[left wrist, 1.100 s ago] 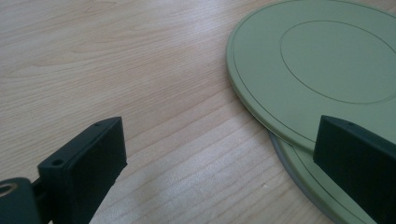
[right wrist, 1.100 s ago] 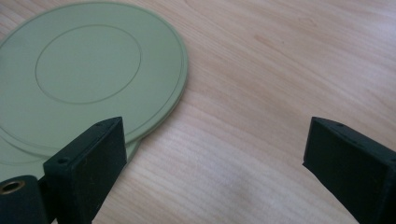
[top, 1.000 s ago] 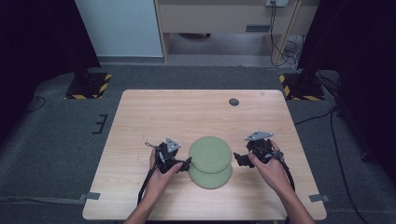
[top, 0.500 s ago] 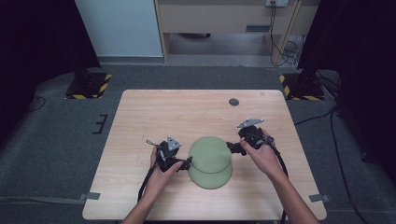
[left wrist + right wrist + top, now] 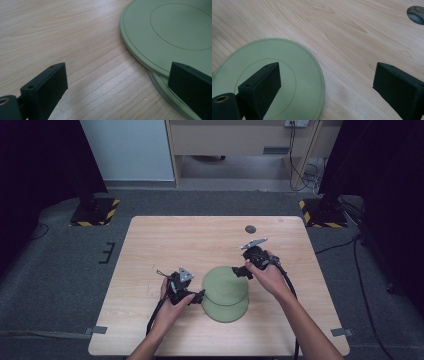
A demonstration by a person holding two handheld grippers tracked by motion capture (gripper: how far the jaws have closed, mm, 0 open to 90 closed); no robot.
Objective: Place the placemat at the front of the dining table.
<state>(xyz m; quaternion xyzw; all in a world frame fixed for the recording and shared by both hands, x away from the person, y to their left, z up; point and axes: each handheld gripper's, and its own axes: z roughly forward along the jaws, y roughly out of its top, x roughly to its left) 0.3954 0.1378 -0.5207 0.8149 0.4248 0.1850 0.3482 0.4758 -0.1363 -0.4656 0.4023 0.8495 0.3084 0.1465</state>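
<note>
Two green plates lie stacked and offset on a wooden table (image 5: 165, 245), between a person's two hand-held grippers. The left gripper (image 5: 199, 296) sits at the stack's left edge with its jaws spread wide: in the left gripper view, one jaw stands over bare wood while the other hangs above the rim where the upper plate (image 5: 175, 32) overlaps the lower plate (image 5: 172, 100). Neither jaw visibly touches them. The right gripper (image 5: 239, 271) hovers at the far right rim of the upper plate, its jaws also wide apart. In the right gripper view, one jaw sits over the plate's face and the other over open table beyond its edge. A small dark round spot (image 5: 416, 14) lies well beyond the jaws.
</note>
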